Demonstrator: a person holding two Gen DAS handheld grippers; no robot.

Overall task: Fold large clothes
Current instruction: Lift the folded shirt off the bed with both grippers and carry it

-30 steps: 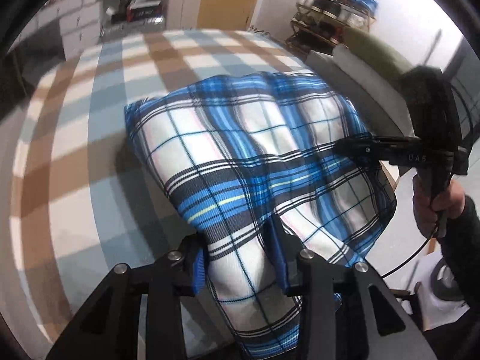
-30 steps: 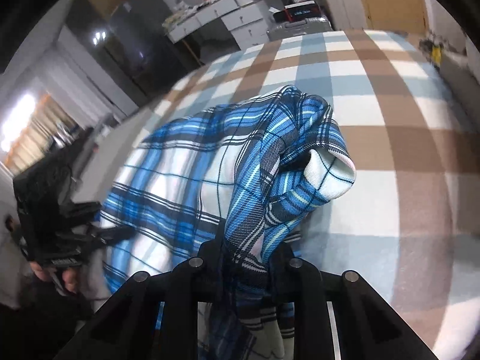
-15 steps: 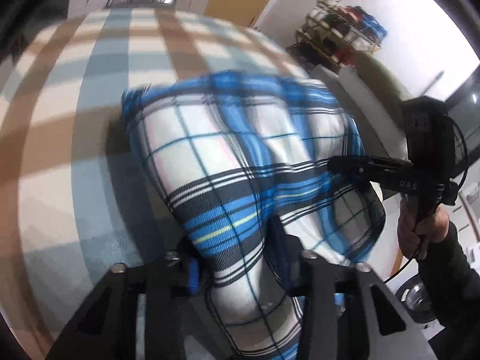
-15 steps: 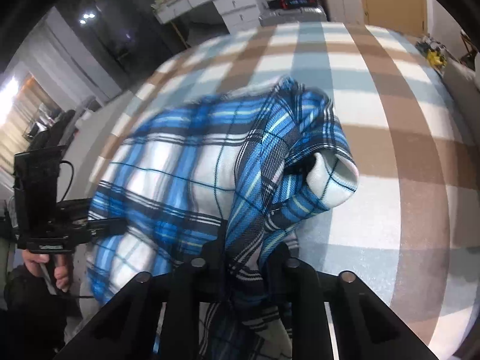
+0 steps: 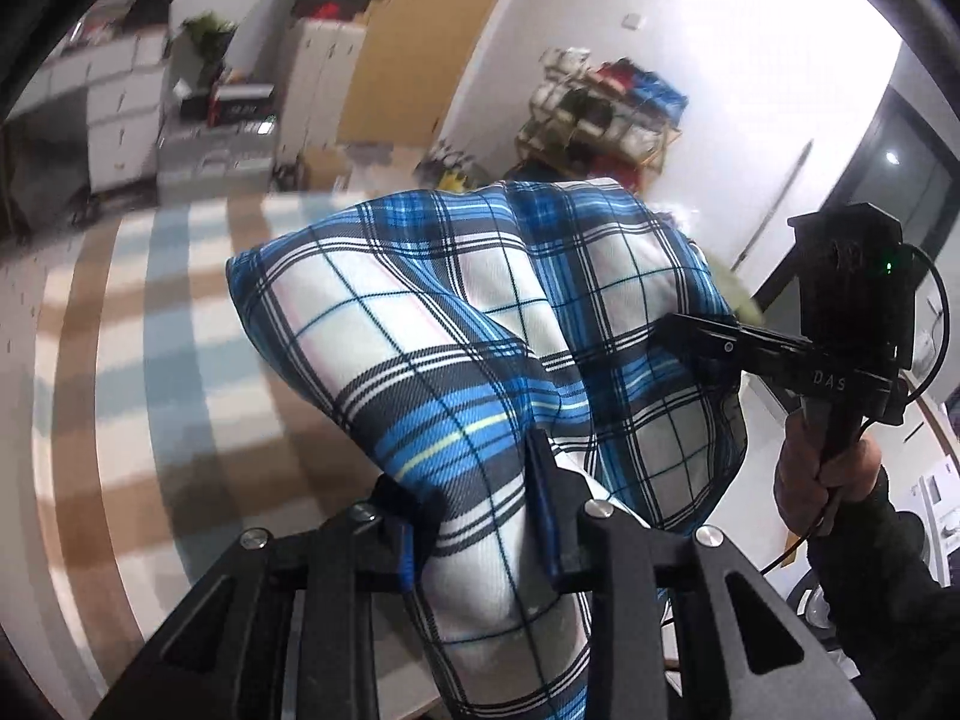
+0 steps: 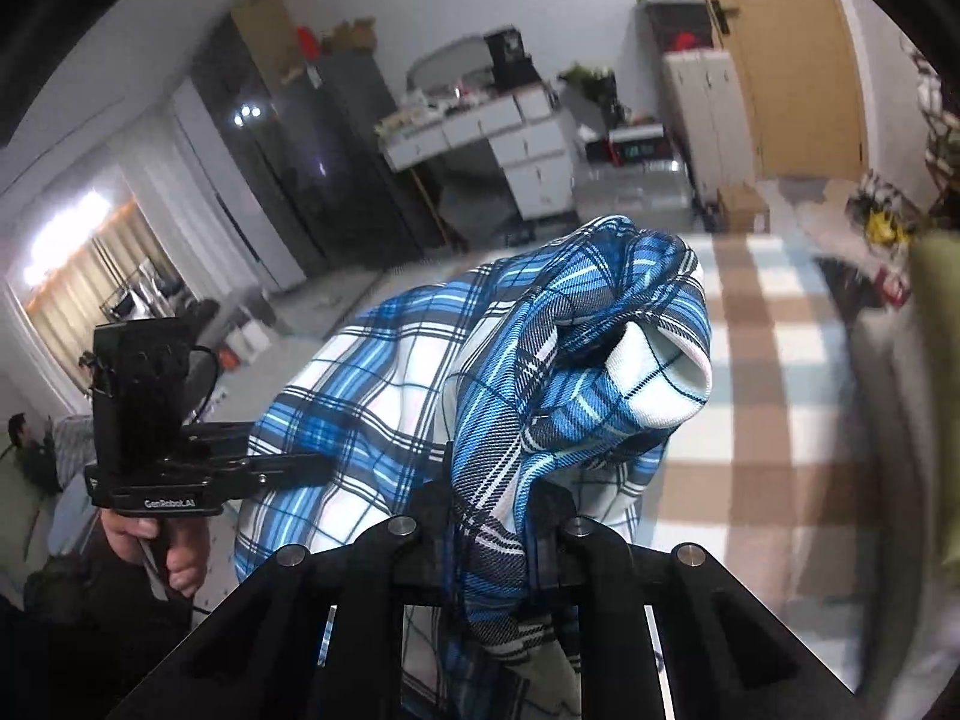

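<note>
A large blue-and-white plaid garment (image 5: 420,312) hangs bunched between both grippers, lifted above the checked brown, blue and white cover (image 5: 120,360). My left gripper (image 5: 480,510) has a thick fold of the cloth between its jaws, which are closing on it. In the right wrist view the same garment (image 6: 372,396) drapes down, with a rolled cuff or hem at its right. My right gripper (image 6: 489,498) is shut on a twisted strip of the plaid. Each gripper shows in the other's view: the right gripper (image 5: 690,324), the left gripper (image 6: 312,465), each held by a hand.
The checked cover (image 6: 768,396) spreads beyond and below the cloth. A grey and green cushioned seat (image 6: 888,420) borders it on the right. Behind are a shoe rack (image 5: 606,114), white drawers (image 5: 120,102), a wooden door (image 5: 408,42) and a seated person (image 6: 24,456).
Both grippers have risen and carried the plaid garment up off the checked cover. The views now take in more of the room behind. The left jaws have narrowed on the fold.
</note>
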